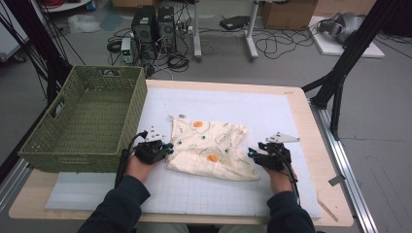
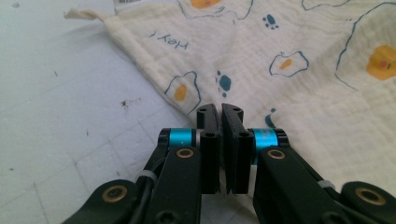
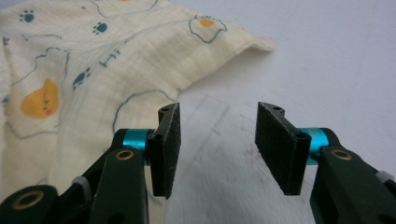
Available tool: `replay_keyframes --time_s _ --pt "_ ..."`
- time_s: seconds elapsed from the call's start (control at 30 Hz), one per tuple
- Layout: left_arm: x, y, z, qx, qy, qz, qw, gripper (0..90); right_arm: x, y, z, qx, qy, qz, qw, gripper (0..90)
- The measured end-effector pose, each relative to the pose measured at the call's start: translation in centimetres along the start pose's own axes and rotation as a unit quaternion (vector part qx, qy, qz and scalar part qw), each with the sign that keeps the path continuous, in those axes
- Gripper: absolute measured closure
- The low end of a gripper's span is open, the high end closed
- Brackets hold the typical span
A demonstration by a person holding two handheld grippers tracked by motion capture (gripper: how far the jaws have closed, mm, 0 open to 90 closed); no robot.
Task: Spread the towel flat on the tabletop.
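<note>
The printed cloth (image 1: 210, 149) lies rumpled and unfolded on the bench (image 1: 272, 111), beside the empty green basket (image 1: 87, 121); folding has hardly begun. The left tool (image 2: 220, 111) is clamped on the cloth's near left edge. The right tool (image 3: 217, 140) stands half open beside the right edge, holding nothing.

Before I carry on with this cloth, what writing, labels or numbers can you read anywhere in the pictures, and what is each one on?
"Hey !" printed in blue on the cream cloth, seen upside down in the left gripper view.
White tag at the cloth's edge: barcode-like print, too small to read.
A second blue print on the cloth in the right gripper view: too blurred to read.
</note>
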State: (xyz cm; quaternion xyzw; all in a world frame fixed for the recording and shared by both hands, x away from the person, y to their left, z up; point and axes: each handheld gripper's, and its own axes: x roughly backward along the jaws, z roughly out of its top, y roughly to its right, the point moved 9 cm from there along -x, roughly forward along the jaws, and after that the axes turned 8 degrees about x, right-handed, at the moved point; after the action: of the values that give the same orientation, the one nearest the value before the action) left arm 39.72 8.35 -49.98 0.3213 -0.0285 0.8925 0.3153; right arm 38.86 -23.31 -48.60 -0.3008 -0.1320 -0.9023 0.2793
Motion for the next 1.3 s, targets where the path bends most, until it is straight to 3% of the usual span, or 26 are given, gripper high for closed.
replay_keyframes --time_s 0.1,0.2,0.27,0.3,0.33,0.37,0.4,0.47,0.63,0.7,0.77,0.87,0.93,0.97,1.07,1.17,1.3 --pt "-0.1 0.0 -0.1 0.005 0.002 -0.001 1.0000 84.8 -2.2 -0.6 0.7 -0.007 -0.019 0.020 0.9996 49.2" --pt "0.0 -0.1 -0.3 0.010 0.000 -0.004 0.9999 84.7 -4.0 -1.5 1.5 -0.020 -0.020 0.041 0.9988 49.9" --pt "0.0 -0.2 -0.3 0.011 0.002 -0.005 0.9999 84.7 -5.1 -2.3 1.5 -0.007 -0.039 0.041 0.9983 54.1" --pt "0.0 -0.1 -0.3 0.011 0.001 -0.004 0.9999 84.7 -5.3 -2.3 1.6 0.008 -0.039 0.030 0.9988 60.3" --pt "0.0 -0.1 -0.3 0.010 0.003 -0.005 0.9999 84.7 -5.3 -2.5 1.7 0.018 -0.039 0.031 0.9986 75.9" --pt "0.0 0.0 -0.3 0.009 0.002 -0.006 0.9999 84.8 -5.3 -2.8 1.8 0.025 -0.038 0.039 0.9982 84.4" --pt "0.1 0.0 -0.3 0.006 0.001 -0.006 1.0000 84.8 -5.3 -3.0 1.8 0.032 -0.042 0.036 0.9980 86.9" --pt "0.2 0.0 -0.3 0.007 0.003 -0.006 1.0000 84.8 -5.0 -3.1 1.8 0.059 -0.052 0.027 0.9965 87.7" --pt "0.2 0.0 -0.7 0.005 -0.002 -0.006 1.0000 84.8 -3.2 -1.2 0.6 0.067 -0.080 -0.008 0.9945 88.0" --pt "0.2 0.4 -0.6 0.009 0.000 -0.018 0.9998 84.8 -2.2 -0.4 -0.1 0.046 -0.080 -0.005 0.9957 88.1" --pt "0.1 0.9 -0.7 -0.001 -0.007 -0.026 0.9996 84.7 -1.4 -0.2 -0.7 0.046 -0.086 -0.006 0.9952 88.1" --pt "0.0 1.1 -0.8 0.001 -0.011 -0.034 0.9994 83.3 -0.8 -0.5 -1.2 0.061 -0.101 -0.008 0.9930 87.9" --pt "0.0 0.6 -0.7 0.023 -0.006 -0.023 0.9995 71.7 -0.7 -0.6 -1.0 0.054 -0.096 -0.014 0.9938 85.8" --pt "0.1 0.4 -0.6 0.031 -0.004 -0.021 0.9993 64.0 -0.7 -0.4 -0.8 0.048 -0.090 -0.017 0.9947 80.7" --pt "0.5 -0.6 -0.2 0.055 0.015 -0.009 0.9983 51.9 -0.9 0.3 0.1 0.029 -0.059 -0.022 0.9976 64.4" --pt "0.8 -1.0 0.3 0.063 0.034 -0.004 0.9974 49.2 -1.7 1.6 1.2 -0.005 -0.022 -0.032 0.9992 52.3" --pt "0.6 -0.8 0.2 0.057 0.032 -0.011 0.9978 49.5 -4.0 1.9 1.4 -0.007 -0.032 -0.018 0.9993 49.2"
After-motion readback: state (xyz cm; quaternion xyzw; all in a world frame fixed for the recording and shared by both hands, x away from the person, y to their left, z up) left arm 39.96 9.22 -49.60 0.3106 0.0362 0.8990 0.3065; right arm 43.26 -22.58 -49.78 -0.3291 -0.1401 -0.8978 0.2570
